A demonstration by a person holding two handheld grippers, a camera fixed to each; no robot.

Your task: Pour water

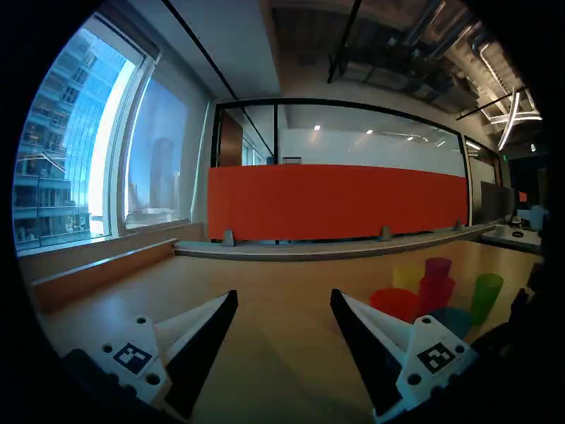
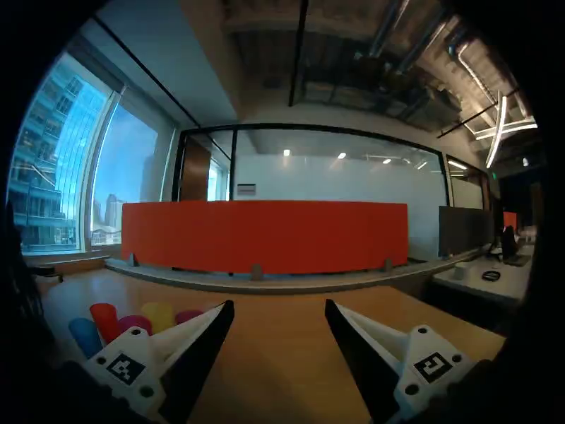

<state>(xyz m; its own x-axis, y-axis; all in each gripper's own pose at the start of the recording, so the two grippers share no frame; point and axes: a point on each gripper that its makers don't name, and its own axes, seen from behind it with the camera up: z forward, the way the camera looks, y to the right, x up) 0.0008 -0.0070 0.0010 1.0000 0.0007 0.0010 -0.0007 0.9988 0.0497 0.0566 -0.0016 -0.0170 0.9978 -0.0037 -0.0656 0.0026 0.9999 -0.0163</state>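
A cluster of coloured plastic cups stands on the wooden table. In the left gripper view I see a red cup [image 1: 394,302], a yellow cup [image 1: 405,276], a magenta cup [image 1: 437,269], a green cup [image 1: 486,295] and a blue cup [image 1: 452,319], all to the right of my left gripper [image 1: 284,300], which is open and holds nothing. In the right gripper view the cups sit low at the left: a blue cup [image 2: 85,336], a red cup [image 2: 105,321], a yellow cup [image 2: 158,315]. My right gripper [image 2: 279,309] is open and empty, right of the cups.
An orange partition [image 1: 339,201] runs along the table's far edge [image 1: 332,249]. Large windows [image 1: 78,169] are at the left. A second desk with a monitor [image 2: 462,230] stands at the right.
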